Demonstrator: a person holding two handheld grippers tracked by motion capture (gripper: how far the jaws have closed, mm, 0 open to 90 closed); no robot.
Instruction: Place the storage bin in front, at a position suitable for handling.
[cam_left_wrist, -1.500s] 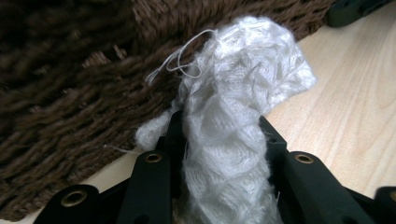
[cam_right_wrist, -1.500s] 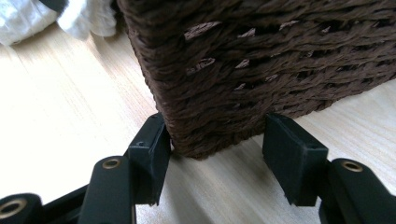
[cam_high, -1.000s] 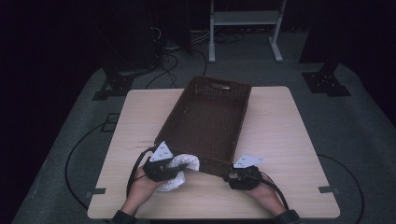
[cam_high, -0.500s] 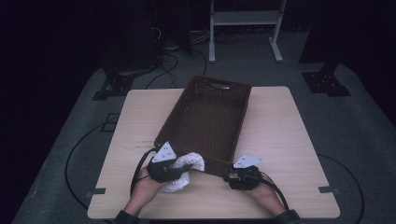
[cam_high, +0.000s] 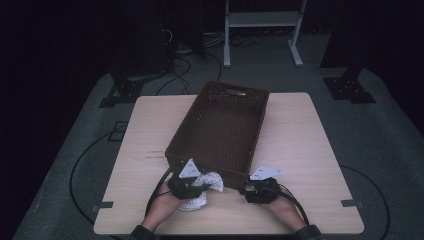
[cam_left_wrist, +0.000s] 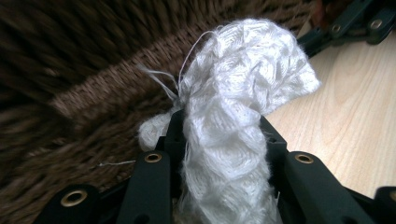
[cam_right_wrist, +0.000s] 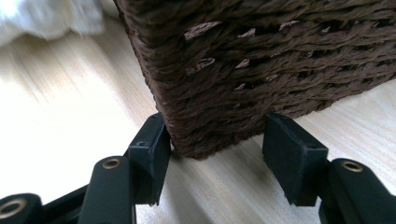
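A white knitted cloth (cam_high: 209, 180) is bunched between the jaws of my left gripper (cam_high: 201, 186), which is shut on it just in front of the near wall of a dark brown wicker basket (cam_high: 187, 119). In the left gripper view the cloth (cam_left_wrist: 233, 116) rises from my left gripper (cam_left_wrist: 222, 135) and leans against the basket wall (cam_left_wrist: 93, 93). My right gripper (cam_high: 251, 188) stands open at the basket's near right corner. In the right gripper view that corner (cam_right_wrist: 261, 70) sits between the jaws of my right gripper (cam_right_wrist: 219, 154); the left pad touches it, the right pad stands apart.
The basket lies at an angle across the middle of the light wooden table (cam_high: 300, 140) and has nothing inside. Bare tabletop lies to either side of it. Cables (cam_high: 160, 190) trail from both grippers off the near edge. A dark floor with stands surrounds the table.
My left gripper has shifted a little to the right and lower with the cloth, closer to the basket's near wall. The right gripper has stayed put.
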